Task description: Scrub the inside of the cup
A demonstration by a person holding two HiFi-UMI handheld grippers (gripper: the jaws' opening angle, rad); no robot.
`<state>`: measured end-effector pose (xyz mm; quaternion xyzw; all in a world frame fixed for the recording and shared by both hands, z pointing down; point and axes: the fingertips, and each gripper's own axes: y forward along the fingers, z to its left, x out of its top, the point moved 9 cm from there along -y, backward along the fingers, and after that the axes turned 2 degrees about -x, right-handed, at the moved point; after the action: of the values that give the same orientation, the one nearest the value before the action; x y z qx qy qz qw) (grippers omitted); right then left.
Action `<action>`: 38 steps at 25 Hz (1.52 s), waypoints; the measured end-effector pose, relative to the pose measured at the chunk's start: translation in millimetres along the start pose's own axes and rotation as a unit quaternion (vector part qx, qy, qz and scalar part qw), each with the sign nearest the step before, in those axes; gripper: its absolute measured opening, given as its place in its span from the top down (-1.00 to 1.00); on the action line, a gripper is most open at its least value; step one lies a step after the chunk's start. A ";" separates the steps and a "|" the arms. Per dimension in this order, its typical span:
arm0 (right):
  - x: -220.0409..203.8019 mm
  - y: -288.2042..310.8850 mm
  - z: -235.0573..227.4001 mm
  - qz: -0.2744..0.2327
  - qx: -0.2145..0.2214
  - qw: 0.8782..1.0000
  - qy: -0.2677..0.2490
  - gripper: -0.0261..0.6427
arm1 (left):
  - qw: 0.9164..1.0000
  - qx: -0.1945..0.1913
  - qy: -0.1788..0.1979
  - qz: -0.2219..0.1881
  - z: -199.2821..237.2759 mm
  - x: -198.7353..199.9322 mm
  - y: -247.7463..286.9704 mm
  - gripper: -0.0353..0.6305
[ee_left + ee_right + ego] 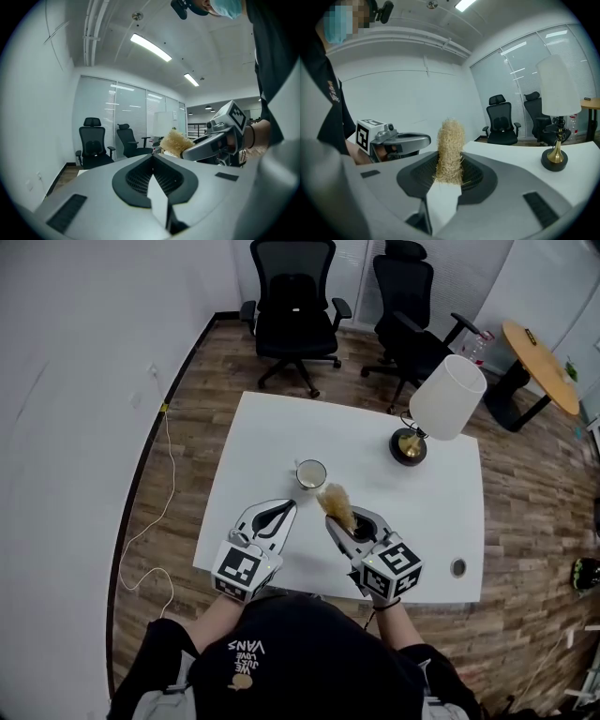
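A white cup (pixel 310 473) stands upright on the white table (pixel 272 432), just beyond both grippers. My right gripper (pixel 336 517) is shut on a tan fibrous scrubber (pixel 336 505), whose tuft sticks up past the jaws (pixel 450 152) and sits a little right of the cup. My left gripper (pixel 285 509) is shut with nothing between its jaws, which meet in a point (pixel 153 157); it hangs below and left of the cup. The scrubber (pixel 175 143) and the right gripper show in the left gripper view. The cup is hidden in both gripper views.
A table lamp (pixel 434 409) with a white shade and brass base stands at the table's back right. Two black office chairs (pixel 292 304) stand beyond the table. A round wooden table (pixel 541 362) is far right. A cable (pixel 161 512) runs along the floor at left.
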<state>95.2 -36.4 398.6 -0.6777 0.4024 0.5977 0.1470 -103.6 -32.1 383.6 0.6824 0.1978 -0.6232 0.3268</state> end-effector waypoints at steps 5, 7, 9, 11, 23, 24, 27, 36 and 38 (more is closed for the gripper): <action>-0.8 -1.3 1.9 0.003 0.000 1.000 -0.004 0.58 | 1.000 -0.001 0.005 -0.001 -0.3 1.3 -5.0 0.86; -2.1 -1.6 3.8 0.004 0.003 1.000 -0.004 0.58 | 1.000 0.007 0.001 0.002 -0.2 3.2 -7.6 0.86; -3.0 -2.1 4.9 0.008 0.003 1.000 -0.005 0.58 | 1.000 0.013 -0.001 0.004 0.1 6.5 -9.7 0.86; -4.5 -2.8 5.0 0.010 0.001 1.000 -0.004 0.58 | 1.000 0.015 -0.002 0.004 0.8 8.9 -10.9 0.86; -12.2 -10.1 2.7 0.025 -0.017 1.000 -0.008 0.58 | 1.000 0.009 -0.014 -0.002 -3.5 -0.9 -13.3 0.86; -12.0 -10.2 2.4 0.025 -0.019 0.999 -0.008 0.58 | 1.000 0.008 -0.013 -0.001 -4.1 -0.7 -13.2 0.86; -10.3 -10.3 2.5 0.027 -0.020 0.999 -0.009 0.58 | 1.000 0.006 -0.010 0.000 -5.1 -0.2 -14.7 0.86; -11.1 -7.4 2.3 0.032 -0.017 0.999 -0.013 0.58 | 1.000 0.006 -0.008 -0.001 -6.3 -0.9 -15.9 0.86; -10.8 -6.6 1.8 0.033 -0.016 0.999 -0.013 0.58 | 1.000 0.006 -0.009 -0.001 -5.8 -0.7 -15.4 0.86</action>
<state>99.2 -27.0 406.3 -0.6584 0.4125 0.6177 0.1216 -109.9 -17.0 381.2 0.6784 0.1914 -0.6310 0.3240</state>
